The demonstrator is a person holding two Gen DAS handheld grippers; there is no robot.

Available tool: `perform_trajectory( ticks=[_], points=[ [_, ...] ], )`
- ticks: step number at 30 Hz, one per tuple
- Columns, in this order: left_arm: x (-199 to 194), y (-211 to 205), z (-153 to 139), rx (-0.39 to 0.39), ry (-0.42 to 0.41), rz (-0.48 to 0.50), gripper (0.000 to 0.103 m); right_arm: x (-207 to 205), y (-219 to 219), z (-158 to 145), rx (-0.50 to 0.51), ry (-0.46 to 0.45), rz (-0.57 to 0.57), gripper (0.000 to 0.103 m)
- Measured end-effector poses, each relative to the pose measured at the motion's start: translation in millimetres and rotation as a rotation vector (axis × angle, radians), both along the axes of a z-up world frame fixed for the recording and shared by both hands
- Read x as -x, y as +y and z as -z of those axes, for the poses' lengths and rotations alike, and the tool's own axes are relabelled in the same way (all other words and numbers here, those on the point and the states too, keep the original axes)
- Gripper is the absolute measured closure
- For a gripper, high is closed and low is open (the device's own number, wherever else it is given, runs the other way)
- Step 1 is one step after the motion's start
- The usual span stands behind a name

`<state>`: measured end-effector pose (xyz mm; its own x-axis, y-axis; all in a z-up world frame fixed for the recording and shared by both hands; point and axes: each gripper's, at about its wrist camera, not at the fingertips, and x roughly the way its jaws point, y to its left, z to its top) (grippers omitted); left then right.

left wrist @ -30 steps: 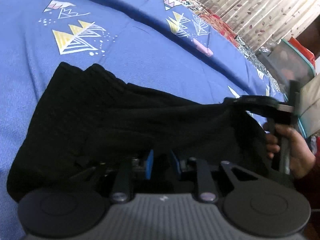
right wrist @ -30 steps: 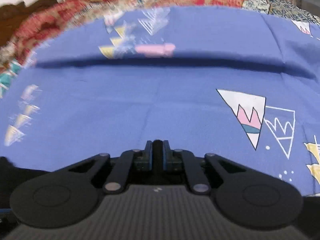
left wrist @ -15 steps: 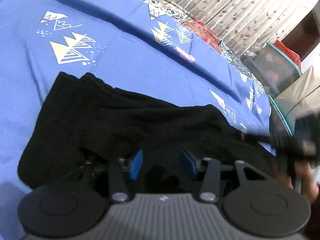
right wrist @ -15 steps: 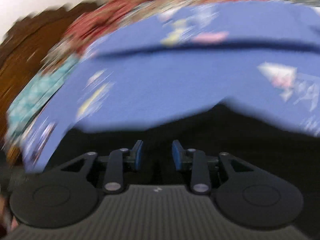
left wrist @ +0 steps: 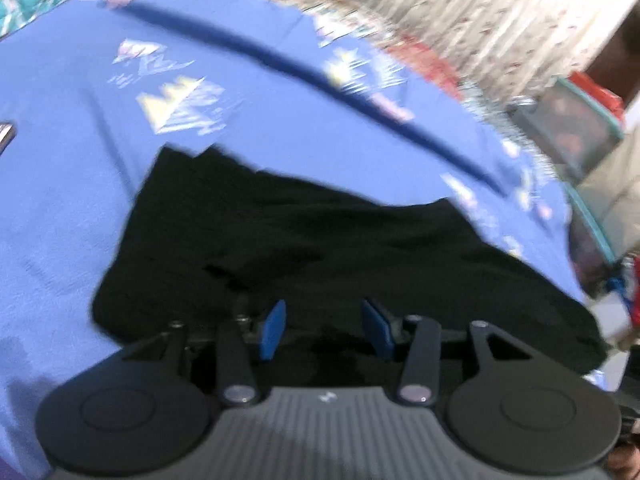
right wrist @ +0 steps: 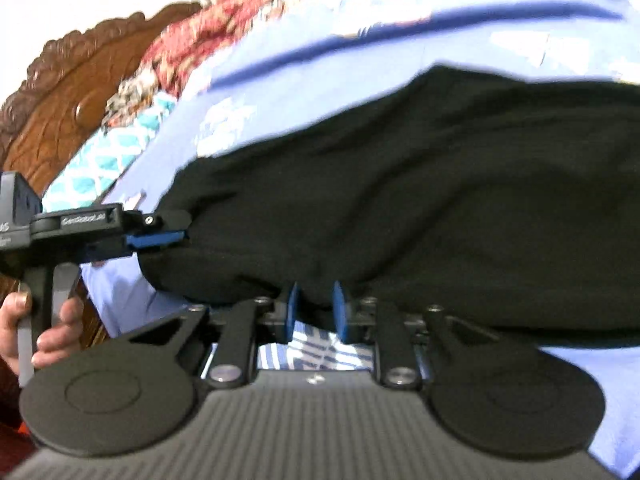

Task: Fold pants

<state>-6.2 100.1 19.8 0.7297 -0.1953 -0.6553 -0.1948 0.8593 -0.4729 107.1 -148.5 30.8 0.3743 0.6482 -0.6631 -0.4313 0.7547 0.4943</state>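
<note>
With both grippers' jaws spread and empty, the black pants [left wrist: 320, 248] lie folded on the blue bedsheet [left wrist: 72, 184], so I'd judge regrip the near edge next: left gripper [left wrist: 325, 330], right gripper [right wrist: 316, 310]

Black pants [left wrist: 320, 248] lie folded in a rumpled heap on blue bedsheet [left wrist: 72, 200].

You have black pants [left wrist: 304, 236] on a blue bedsheet [left wrist: 72, 184] printed with yellow and white triangles. Your gripper pads [left wrist: 273, 330] are blue.
</note>
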Motion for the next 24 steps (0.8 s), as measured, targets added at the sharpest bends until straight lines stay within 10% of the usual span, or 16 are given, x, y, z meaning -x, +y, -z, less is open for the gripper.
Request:
perform_trajectory(
  ticks=[8, 24],
  points=[
    [-5, -25, 22, -0.097, 0.099, 0.035, 0.053, -4, -22, 22, 0.058, 0.082, 0.174, 0.085],
    [12, -40, 20, -0.060, 0.044, 0.046, 0.044, 48, -76, 18, -0.064, 0.189, 0.288, 0.080]
  ],
)
